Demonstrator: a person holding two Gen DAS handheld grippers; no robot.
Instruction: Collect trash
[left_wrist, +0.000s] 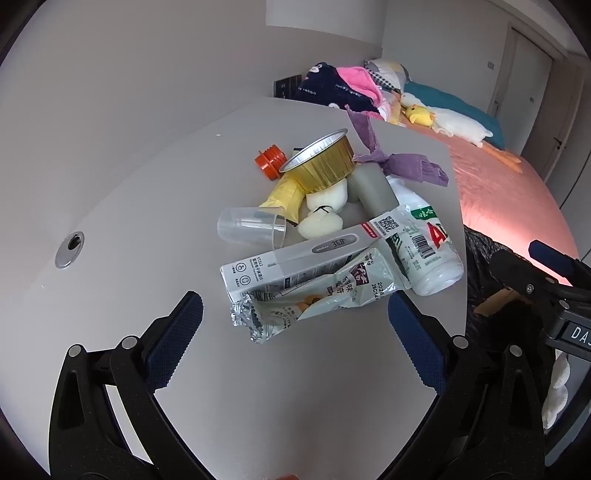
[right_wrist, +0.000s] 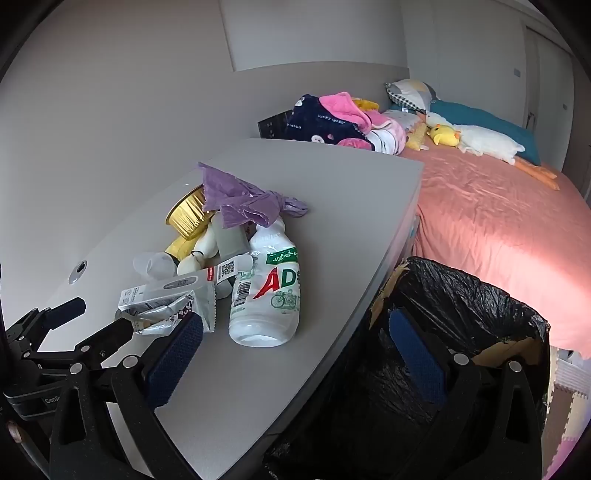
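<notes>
A pile of trash lies on the grey table: a foil snack wrapper, a thermometer box, a white AD bottle, a clear cup, a gold foil tin, an orange cap and a purple bag. My left gripper is open just in front of the wrapper, empty. My right gripper is open and empty, straddling the table's edge beside the black-lined trash bin. The bottle and wrapper also show in the right wrist view.
A bed with a pink sheet, piled clothes and plush toys stands behind the table. A cable hole is in the table at the left. The wall runs along the table's far side.
</notes>
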